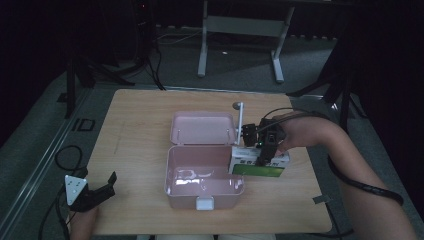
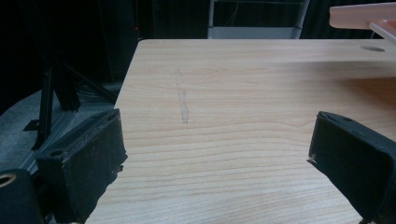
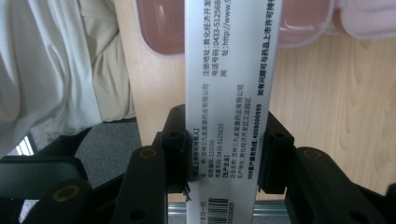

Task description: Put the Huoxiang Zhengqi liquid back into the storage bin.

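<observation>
A pink lunch box stands open in the middle of the wooden table, its lid lying flat behind it. My right gripper is shut on a white and green carton, which hangs just right of the box's right wall. In the right gripper view the carton runs up between the jaws, its printed white side facing me, with the box's rim beyond. My left gripper rests open at the table's front left corner; its fingers stand wide apart over bare wood.
A white spoon-like utensil lies beside the lid's right edge. The lid's corner reaches into the left gripper view at top right. Stands and cables crowd the dark floor behind the table, along with a grey desk frame.
</observation>
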`<state>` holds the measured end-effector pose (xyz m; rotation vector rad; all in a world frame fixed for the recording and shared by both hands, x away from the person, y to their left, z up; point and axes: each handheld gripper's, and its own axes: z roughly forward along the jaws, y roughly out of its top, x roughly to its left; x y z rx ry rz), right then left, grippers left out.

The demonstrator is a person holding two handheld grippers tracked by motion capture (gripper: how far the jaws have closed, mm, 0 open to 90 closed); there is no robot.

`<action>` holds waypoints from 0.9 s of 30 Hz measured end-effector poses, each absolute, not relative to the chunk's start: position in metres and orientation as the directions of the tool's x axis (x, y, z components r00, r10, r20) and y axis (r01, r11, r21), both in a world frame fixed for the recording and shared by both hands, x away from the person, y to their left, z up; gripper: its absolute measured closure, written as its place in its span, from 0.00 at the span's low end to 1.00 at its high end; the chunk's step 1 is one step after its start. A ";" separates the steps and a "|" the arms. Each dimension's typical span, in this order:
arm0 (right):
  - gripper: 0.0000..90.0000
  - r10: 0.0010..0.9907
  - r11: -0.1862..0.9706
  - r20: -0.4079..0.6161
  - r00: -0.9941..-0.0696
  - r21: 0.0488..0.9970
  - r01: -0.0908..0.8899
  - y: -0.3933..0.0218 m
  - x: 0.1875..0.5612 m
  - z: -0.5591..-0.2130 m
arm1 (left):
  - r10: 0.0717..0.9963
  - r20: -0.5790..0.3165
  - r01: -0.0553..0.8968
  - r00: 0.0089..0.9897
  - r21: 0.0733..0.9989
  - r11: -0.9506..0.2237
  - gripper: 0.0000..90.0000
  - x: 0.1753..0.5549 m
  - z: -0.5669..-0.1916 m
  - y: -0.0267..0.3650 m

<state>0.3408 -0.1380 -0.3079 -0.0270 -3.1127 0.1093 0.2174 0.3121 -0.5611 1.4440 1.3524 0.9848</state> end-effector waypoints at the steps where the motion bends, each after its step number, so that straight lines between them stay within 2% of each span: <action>1: 0.69 0.018 0.997 0.026 -0.999 -0.070 0.016 -0.138 0.341 -0.308 | 0.996 -0.026 0.281 0.085 0.960 0.001 0.04 0.217 -0.561 0.312; 27: 0.69 -0.063 0.994 0.063 -0.996 -0.089 -0.068 -0.058 0.340 -0.325 | 0.996 -0.027 0.275 0.090 0.961 0.001 0.04 0.217 -0.561 0.312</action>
